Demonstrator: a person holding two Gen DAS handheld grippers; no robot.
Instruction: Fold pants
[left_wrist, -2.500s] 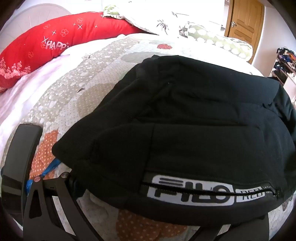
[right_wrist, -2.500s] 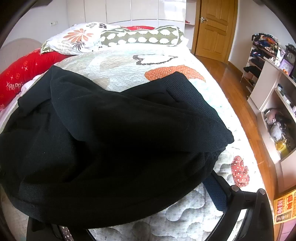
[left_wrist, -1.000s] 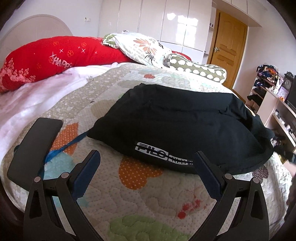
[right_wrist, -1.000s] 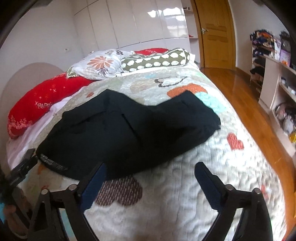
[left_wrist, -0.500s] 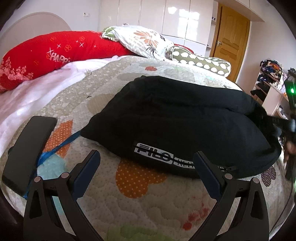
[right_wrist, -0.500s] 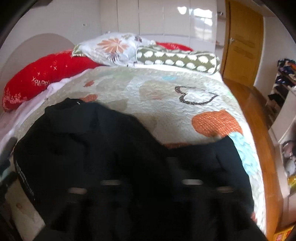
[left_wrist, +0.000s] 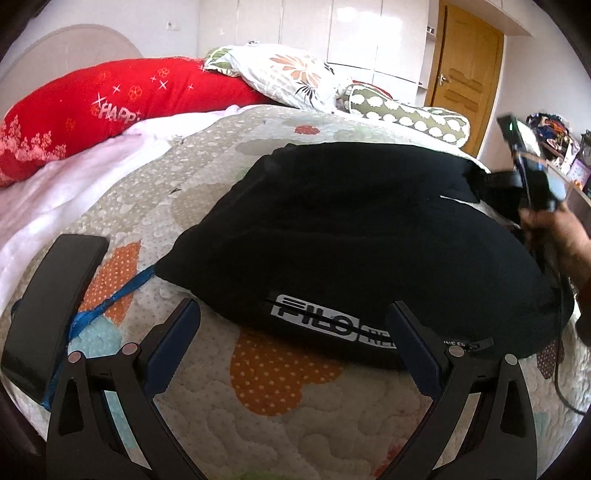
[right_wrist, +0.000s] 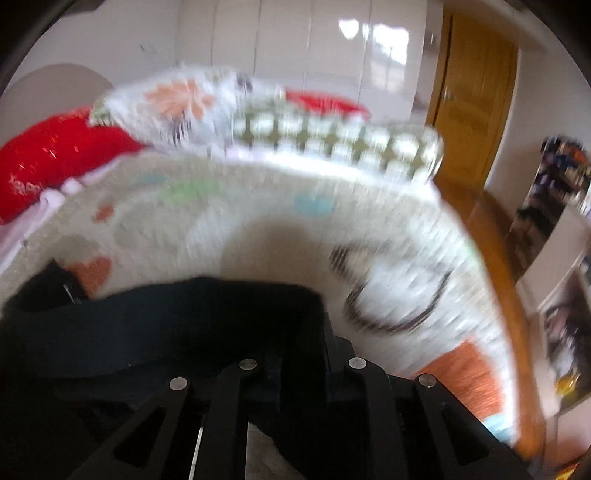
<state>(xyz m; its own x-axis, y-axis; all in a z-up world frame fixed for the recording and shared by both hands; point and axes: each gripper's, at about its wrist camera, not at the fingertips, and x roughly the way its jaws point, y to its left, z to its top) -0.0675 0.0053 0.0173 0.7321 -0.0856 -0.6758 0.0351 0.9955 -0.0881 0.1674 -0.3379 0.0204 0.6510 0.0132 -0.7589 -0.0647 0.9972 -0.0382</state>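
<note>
The left gripper (left_wrist: 293, 334) hangs low over the quilt (left_wrist: 280, 413) with its jaws wide and nothing between them. The pants (left_wrist: 354, 236), black and folded into a thick bundle, lie on the quilt just ahead of those jaws, their white-lettered band (left_wrist: 325, 325) nearest the fingertips. A blue strap (left_wrist: 110, 301) trails from the bundle's near-left corner, past the left fingertip. Beyond the pants to the right, a hand (left_wrist: 557, 236) holds the other tool at the bundle's far edge. In the blurred right wrist view, the right gripper (right_wrist: 299, 363) has its jaws drawn close together on a black fold of the pants (right_wrist: 159, 332), which spreads left of the jaws; the quilt (right_wrist: 258, 229) lies ahead of them.
</note>
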